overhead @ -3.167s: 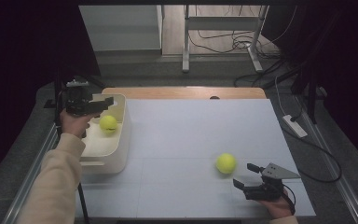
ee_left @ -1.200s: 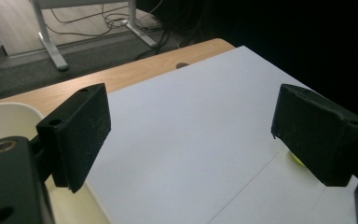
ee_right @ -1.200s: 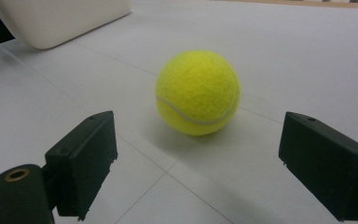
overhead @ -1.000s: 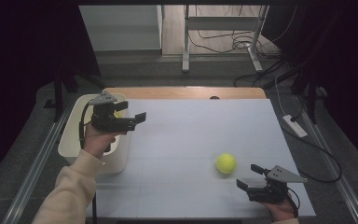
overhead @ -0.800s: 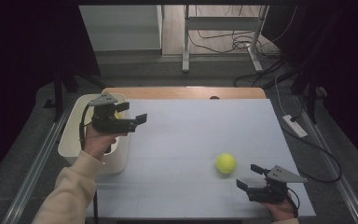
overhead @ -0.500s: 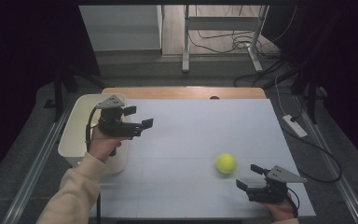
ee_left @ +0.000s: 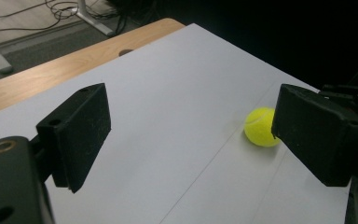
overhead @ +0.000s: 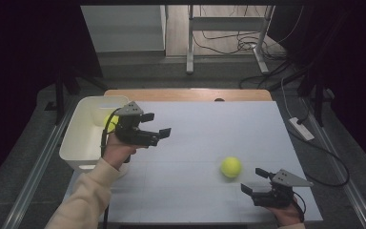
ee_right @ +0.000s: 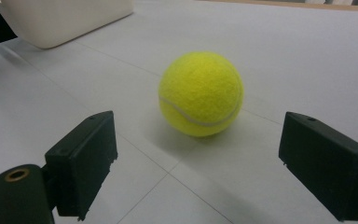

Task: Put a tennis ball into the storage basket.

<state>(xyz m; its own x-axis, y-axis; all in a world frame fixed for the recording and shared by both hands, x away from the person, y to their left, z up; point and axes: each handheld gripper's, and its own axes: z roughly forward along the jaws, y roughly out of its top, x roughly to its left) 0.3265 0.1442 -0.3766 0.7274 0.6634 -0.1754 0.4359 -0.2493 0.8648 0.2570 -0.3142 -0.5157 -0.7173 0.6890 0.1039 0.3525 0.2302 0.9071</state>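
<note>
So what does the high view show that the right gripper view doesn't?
High view alone: a second yellow-green tennis ball inside the white plastic bin, the left hand-held gripper open above the mat, a cream sleeve, and floor cables beyond the table. Right gripper view alone: the white seam on the loose yellow-green tennis ball, and its own jaws standing wide, short of that ball. Both: the loose ball, the bin, the pale grey mat.

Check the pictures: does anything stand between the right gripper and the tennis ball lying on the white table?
Nothing visible does. The right gripper sits open just short of the tennis ball, with bare white table between them. In the right gripper view the ball lies straight ahead, beyond the open jaws, untouched.
</note>
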